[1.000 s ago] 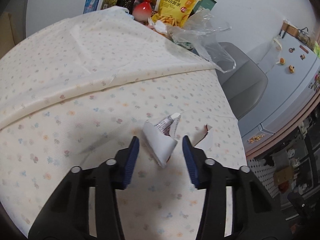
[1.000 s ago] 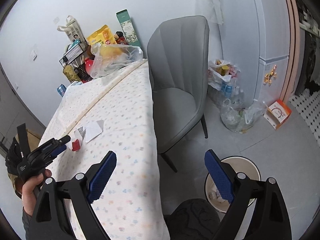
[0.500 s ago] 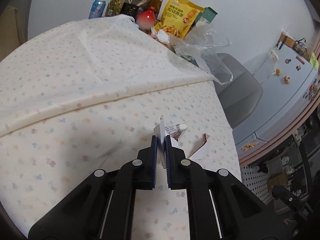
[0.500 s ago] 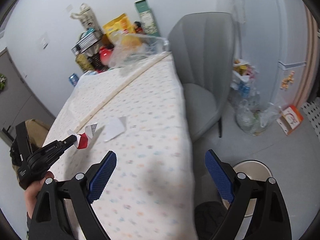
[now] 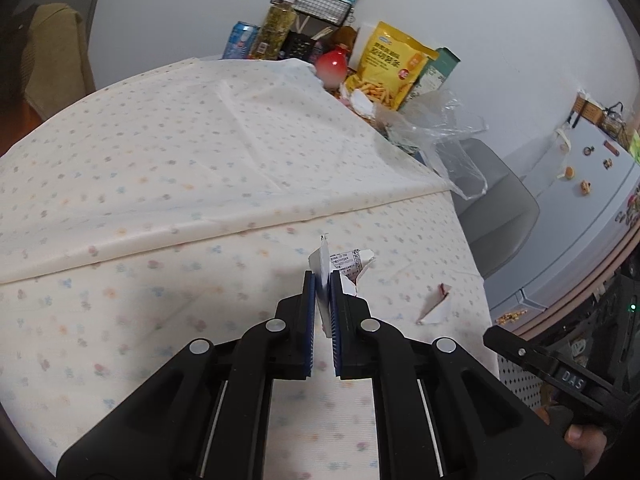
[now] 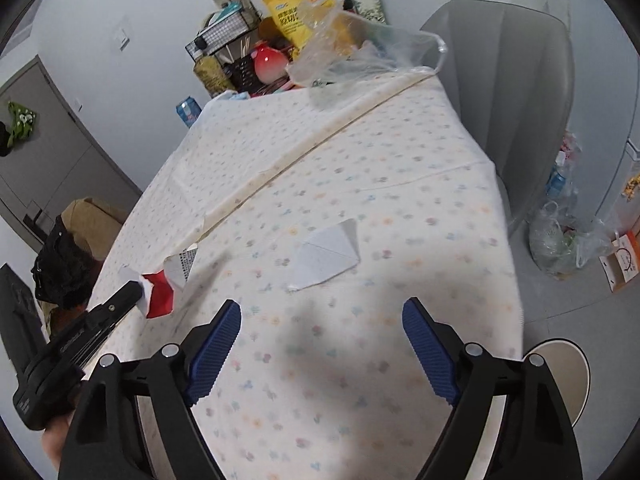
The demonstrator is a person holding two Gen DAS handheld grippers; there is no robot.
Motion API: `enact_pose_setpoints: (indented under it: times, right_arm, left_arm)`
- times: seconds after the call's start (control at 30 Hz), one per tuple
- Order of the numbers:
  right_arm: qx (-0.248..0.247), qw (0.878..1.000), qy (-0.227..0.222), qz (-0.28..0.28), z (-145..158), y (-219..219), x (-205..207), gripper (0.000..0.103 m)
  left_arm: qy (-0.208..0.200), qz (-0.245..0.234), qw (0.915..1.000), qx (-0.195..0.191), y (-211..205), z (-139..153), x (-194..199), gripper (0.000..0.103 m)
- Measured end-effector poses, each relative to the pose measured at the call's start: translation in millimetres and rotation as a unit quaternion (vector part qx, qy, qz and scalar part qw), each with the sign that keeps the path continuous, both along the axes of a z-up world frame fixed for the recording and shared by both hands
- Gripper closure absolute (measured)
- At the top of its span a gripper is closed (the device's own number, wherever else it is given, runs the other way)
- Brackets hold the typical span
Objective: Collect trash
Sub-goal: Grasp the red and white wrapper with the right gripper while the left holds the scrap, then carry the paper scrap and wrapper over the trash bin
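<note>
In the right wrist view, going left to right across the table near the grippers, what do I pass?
Left gripper pinching a red and white carton scrap, then the flat white paper piece, then past the table edge the round bin on the floor.

Right gripper (image 6: pixel 322 346) jaws wide, just narrowing, nothing between; white paper (image 6: pixel 326 258) ahead on tablecloth (image 6: pixel 400 184). Left gripper (image 6: pixel 138 294) pinches red-white wrapper (image 6: pixel 160 294).

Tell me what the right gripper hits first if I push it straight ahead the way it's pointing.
Most likely the folded white paper scrap, which lies flat on the tablecloth just beyond the open right gripper, roughly centred between its fingers. Depth is unclear; at this downward tilt it may touch cloth slightly short of the scrap.
</note>
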State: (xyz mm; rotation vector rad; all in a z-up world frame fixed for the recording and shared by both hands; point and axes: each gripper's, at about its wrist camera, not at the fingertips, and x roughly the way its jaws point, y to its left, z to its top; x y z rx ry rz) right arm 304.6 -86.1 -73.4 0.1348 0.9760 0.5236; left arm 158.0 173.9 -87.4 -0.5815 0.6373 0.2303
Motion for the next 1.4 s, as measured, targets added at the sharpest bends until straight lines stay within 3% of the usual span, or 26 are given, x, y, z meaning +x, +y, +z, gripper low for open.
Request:
enact_pose_setpoints:
  times: [0.37,0.47,0.53,0.63,1.07,1.4]
  right_arm:
    - [-0.037,0.999,0.008,-0.003,-24.5,40.9,39.5,0.025]
    - [-0.048,0.999,0.0,0.004,-33.7,43.8,41.4,0.052]
    - [-0.037,0.999,0.01,0.017,-34.2,42.2,40.5,0.079]
    - [-0.022,1.0,0.008,0.021,-26.1,31.9,34.1,0.099]
    - [0.061,0.998,0.009,0.017,-12.2,-25.3,-10.6,0.102]
    - [0.095,0.995,0.001,-0.041,-5.0,-97.6,-33.0,0.102]
  left_arm:
    - [0.006,0.037,0.9992,-0.014,31.6,-9.6,-18.6,0.096]
    - [0.005,0.036,0.9993,-0.011,29.7,-8.7,-20.3,0.096]
    - [0.005,0.036,0.9993,-0.01,27.8,-8.8,-21.9,0.096]
    - [0.003,0.036,0.9992,-0.014,25.7,-10.3,-23.7,0.096]
    - [-0.011,-0.012,0.9998,-0.011,-19.0,1.4,-9.0,0.096]
    - [-0.015,-0.08,0.9967,-0.002,-81.5,11.4,14.6,0.095]
